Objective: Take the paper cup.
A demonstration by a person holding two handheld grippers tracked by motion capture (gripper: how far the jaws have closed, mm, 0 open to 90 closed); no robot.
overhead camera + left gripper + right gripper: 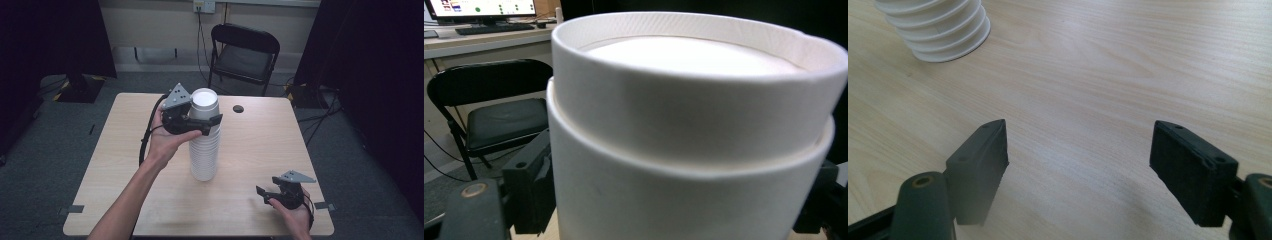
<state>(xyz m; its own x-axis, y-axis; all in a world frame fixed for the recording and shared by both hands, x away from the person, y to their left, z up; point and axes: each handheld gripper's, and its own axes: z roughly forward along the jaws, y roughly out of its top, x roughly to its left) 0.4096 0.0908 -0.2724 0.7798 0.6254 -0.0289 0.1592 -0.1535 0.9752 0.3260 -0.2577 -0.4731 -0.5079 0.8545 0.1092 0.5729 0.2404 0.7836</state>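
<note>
Seeing the left gripper (206,123) up near the top of the cup stack (204,140), jaws on either side of the upper cups. In the left gripper view the top cup (694,100) sits nested in the one below, with black jaw parts at both sides of the stack; we can't confirm from that view whether the pads actually press the wall, so grip state is unclear. Left hand (165,137) wraps the gripper body just left of the stack, cable (146,140) looping down beside it.

Stack stands upright, inverted, wide rim down on the table (250,150), roughly mid-table. We see its ribbed lower rims (938,30) in the right gripper view, flat on the wood.

Right gripper (265,194) is well right of the stack and nearer the table's front edge, held low in the right hand (295,215). Its jaws are spread wide with nothing between them, just bare wood grain underneath, pointing back toward the stack.

Beyond the stack: a small dark round hole (238,108) in the tabletop to its far right, then a black folding chair (244,52) behind the table. Left gripper view also catches a monitor (481,7) on a desk past the chair.
</note>
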